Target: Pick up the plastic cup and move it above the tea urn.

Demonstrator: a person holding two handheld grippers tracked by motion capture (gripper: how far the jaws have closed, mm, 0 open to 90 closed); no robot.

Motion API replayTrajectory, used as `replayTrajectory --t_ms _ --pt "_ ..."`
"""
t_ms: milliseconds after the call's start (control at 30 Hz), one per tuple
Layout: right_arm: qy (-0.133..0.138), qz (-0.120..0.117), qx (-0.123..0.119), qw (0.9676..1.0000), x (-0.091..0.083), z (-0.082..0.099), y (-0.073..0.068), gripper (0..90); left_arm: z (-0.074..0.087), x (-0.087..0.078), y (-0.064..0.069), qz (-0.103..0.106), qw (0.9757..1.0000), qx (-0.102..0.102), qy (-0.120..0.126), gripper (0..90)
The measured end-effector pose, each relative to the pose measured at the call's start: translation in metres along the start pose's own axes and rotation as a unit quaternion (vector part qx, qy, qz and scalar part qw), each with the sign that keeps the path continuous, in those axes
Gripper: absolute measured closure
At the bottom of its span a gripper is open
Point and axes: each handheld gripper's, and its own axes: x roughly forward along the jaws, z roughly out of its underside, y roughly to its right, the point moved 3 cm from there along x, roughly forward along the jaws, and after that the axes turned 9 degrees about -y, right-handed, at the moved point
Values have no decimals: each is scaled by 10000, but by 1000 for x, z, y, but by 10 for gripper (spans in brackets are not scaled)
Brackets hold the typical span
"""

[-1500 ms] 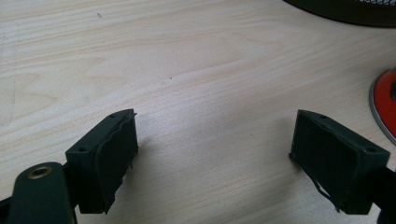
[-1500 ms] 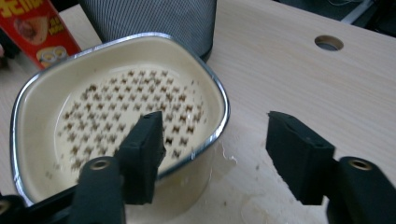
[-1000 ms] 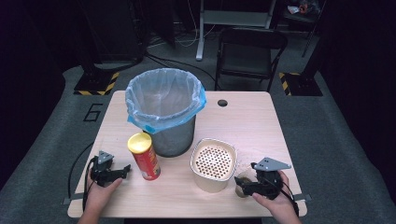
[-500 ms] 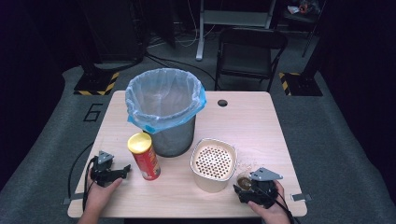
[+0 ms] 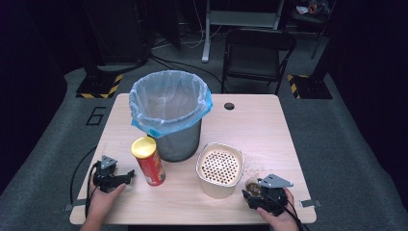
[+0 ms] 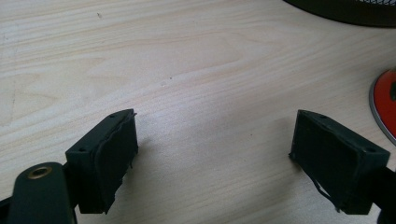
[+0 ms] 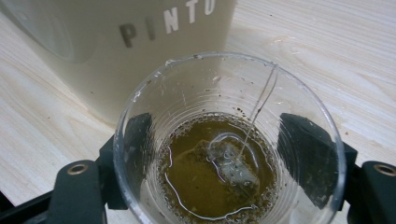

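My right gripper sits at the near right edge of the table, and between its jaws stands a clear plastic cup. In the right gripper view one black jaw stands at each side of the cup wall, and my jaws have just been closing in on it; whether the pads already press the plastic I cannot tell. The cup is upright on the wood and holds a shallow pool of brownish-green tea with a tea bag lying in it, its thin string running up to the rim.

My left gripper rests at the near left edge, jaws spread wide with nothing between them; in the left gripper view bare wood grain lies in the gap.

Just behind the cup, nearly touching it, stands a cream container with a perforated top; its side reads "PINTO" in the right gripper view. Just beyond my left jaws stands a red chip can with a yellow lid, upright.

Farther back, behind the can and the container, stands a mesh waste bin lined with a blue bag. Beyond the table stands a dark chair on the grey floor.
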Motion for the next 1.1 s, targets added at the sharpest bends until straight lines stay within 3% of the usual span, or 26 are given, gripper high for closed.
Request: replayTrajectory --t_ms 333,467,867,1000,1067,1100 --pt "5 166 99 9998 -4 5 14 278 0 0 0 3 10000 1 0 143" --pt "3 74 49 10000 -5 5 15 305 0 0 0 3 10000 0 -1 143" --pt "-24 -145 -252 9996 -5 3 21 336 0 0 0 5 10000 -1 0 143" --pt "-30 -263 -508 9984 -7 -6 27 342 0 0 0 3 10000 1 -2 143" --pt "-7 -312 -478 9984 -9 -10 28 342 0 0 0 4 10000 0 -2 143" --pt "-11 -374 -590 9976 -12 -18 34 342 0 0 0 5 10000 1 -2 143"
